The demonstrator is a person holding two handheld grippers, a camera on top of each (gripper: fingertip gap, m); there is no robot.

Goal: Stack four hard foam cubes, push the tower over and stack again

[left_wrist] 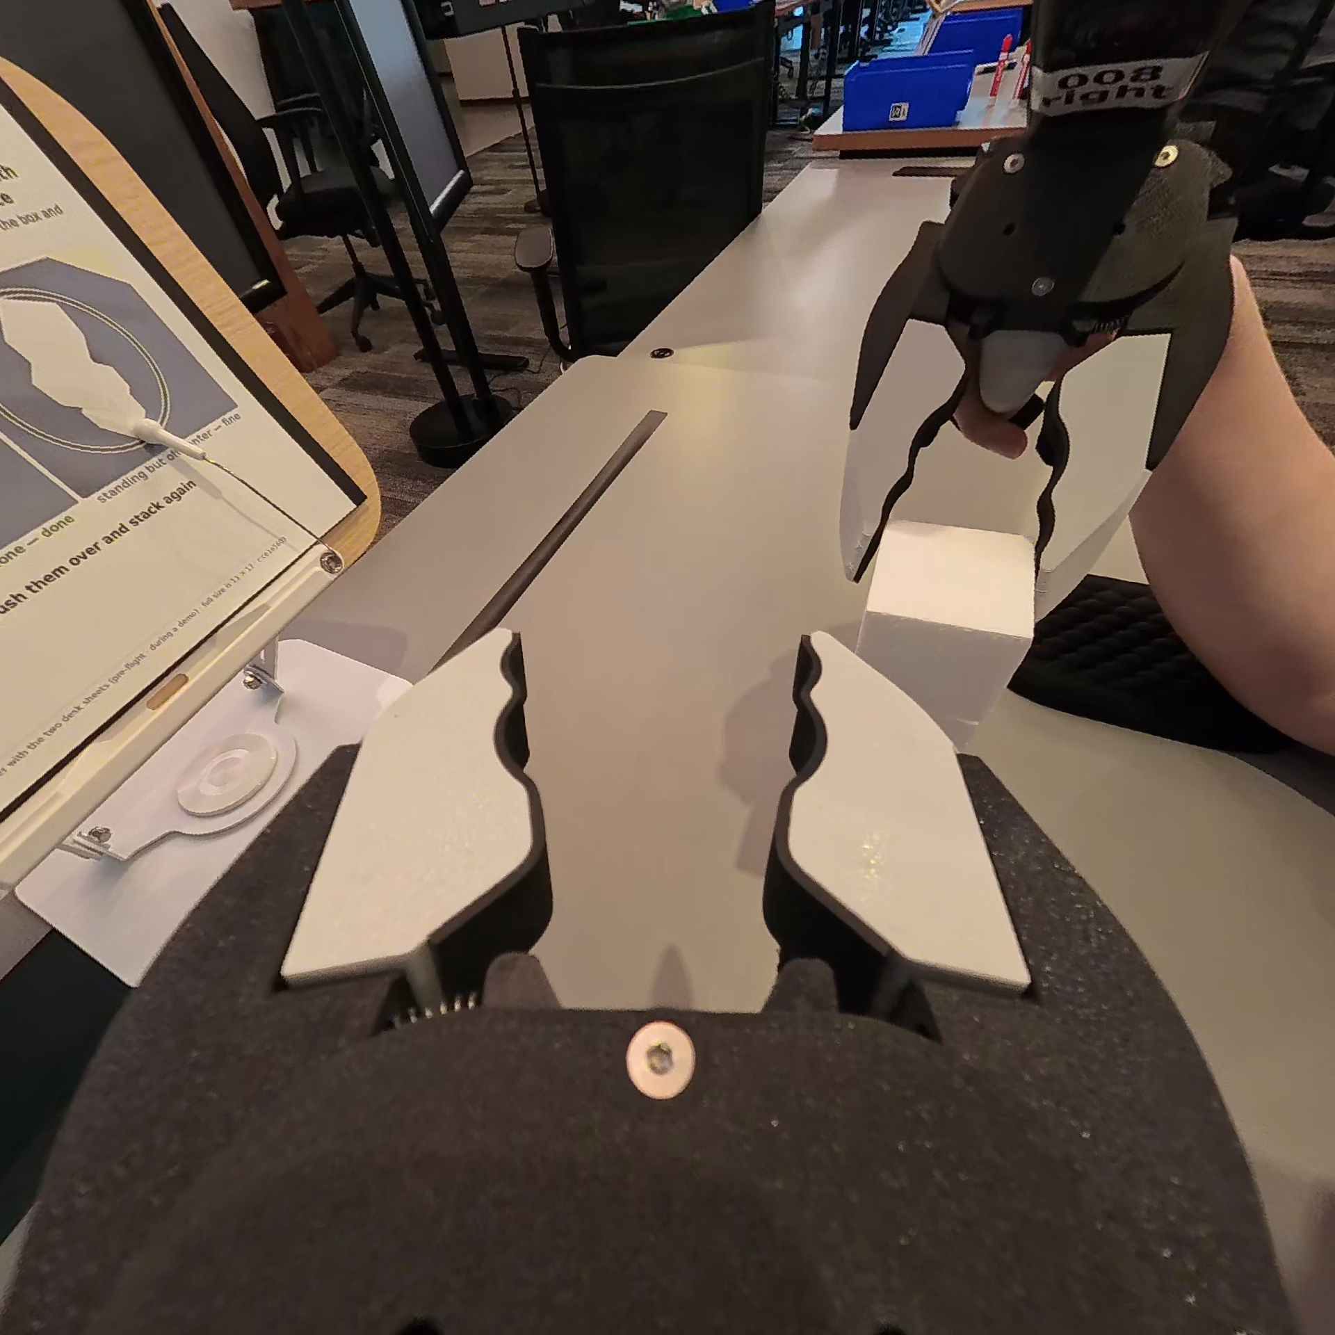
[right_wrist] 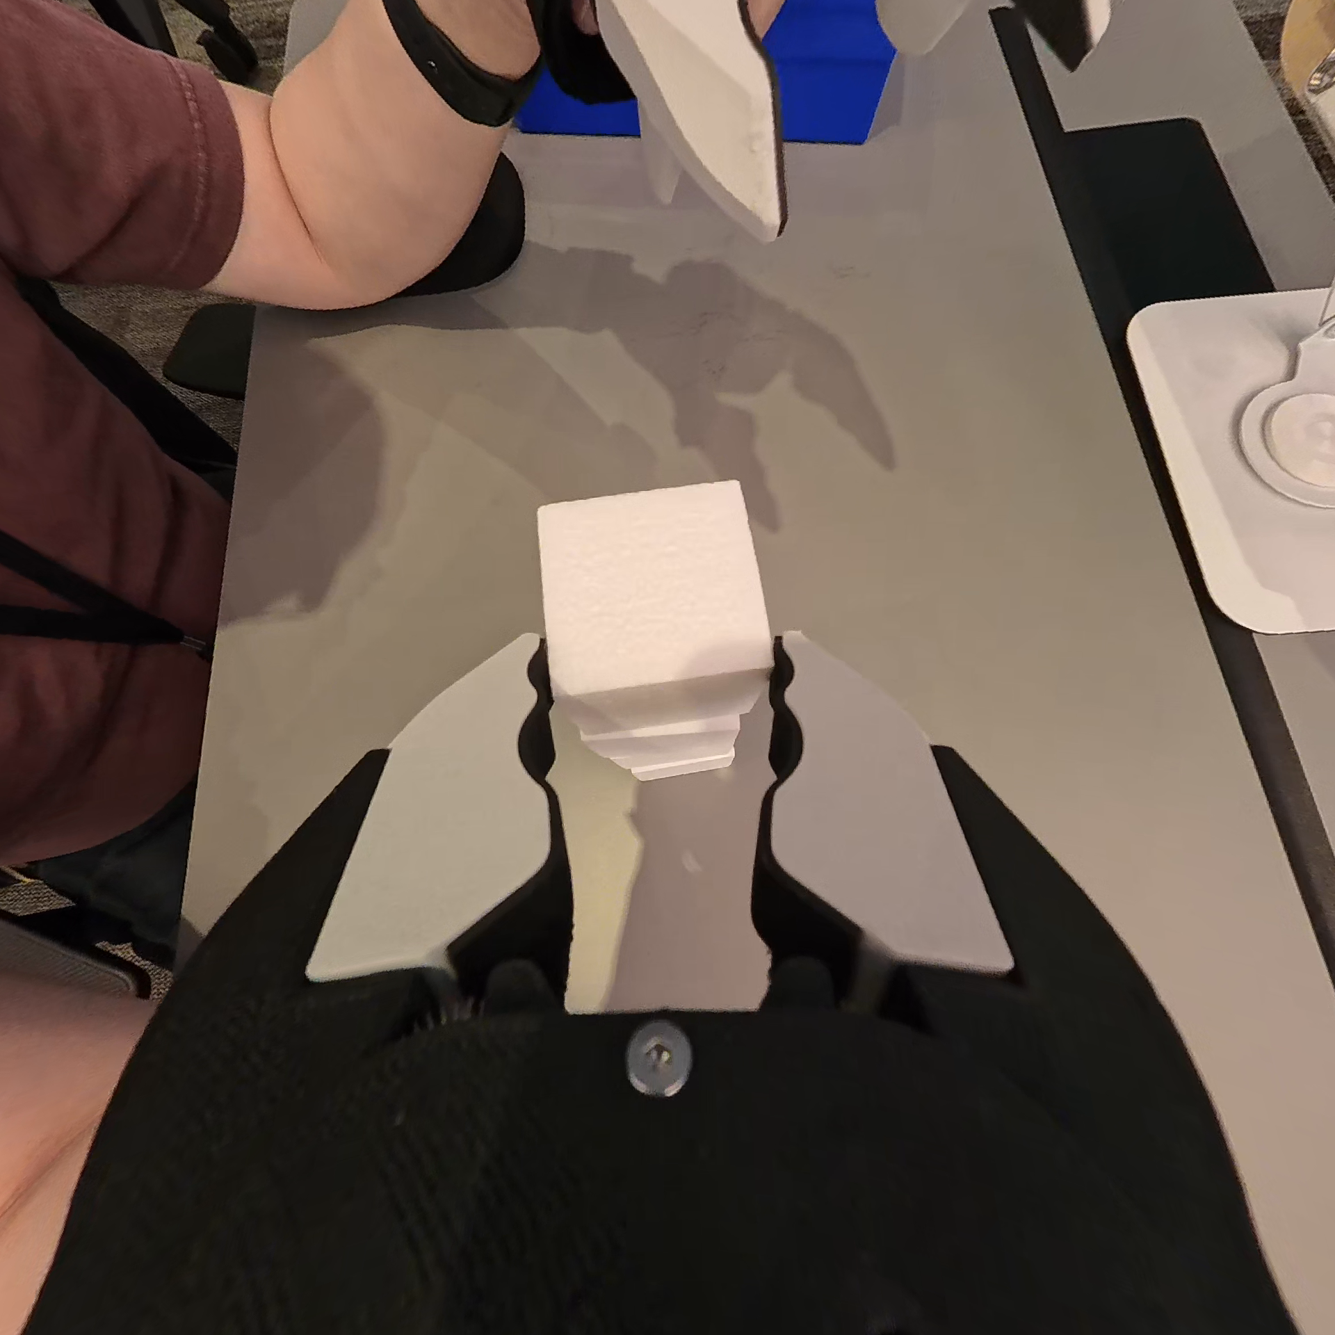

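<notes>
The foam cubes (right_wrist: 650, 585) are plain white with a fine grainy speckle, stacked on a flat grey table (right_wrist: 975, 578). The right gripper (right_wrist: 657, 664) has pale grey finger plates edged in black on a black textured body; the left gripper (left_wrist: 657, 664) matches. At ten o'clock in the right wrist view sits a maroon sleeve (right_wrist: 108, 144); at twelve, a blue bin (right_wrist: 831, 94), possibly plastic. A light wood-grain board (left_wrist: 217, 303) frames a white printed sheet.

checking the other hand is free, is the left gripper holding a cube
No, the left gripper has its fingers spread apart with only bare table between them.
</notes>
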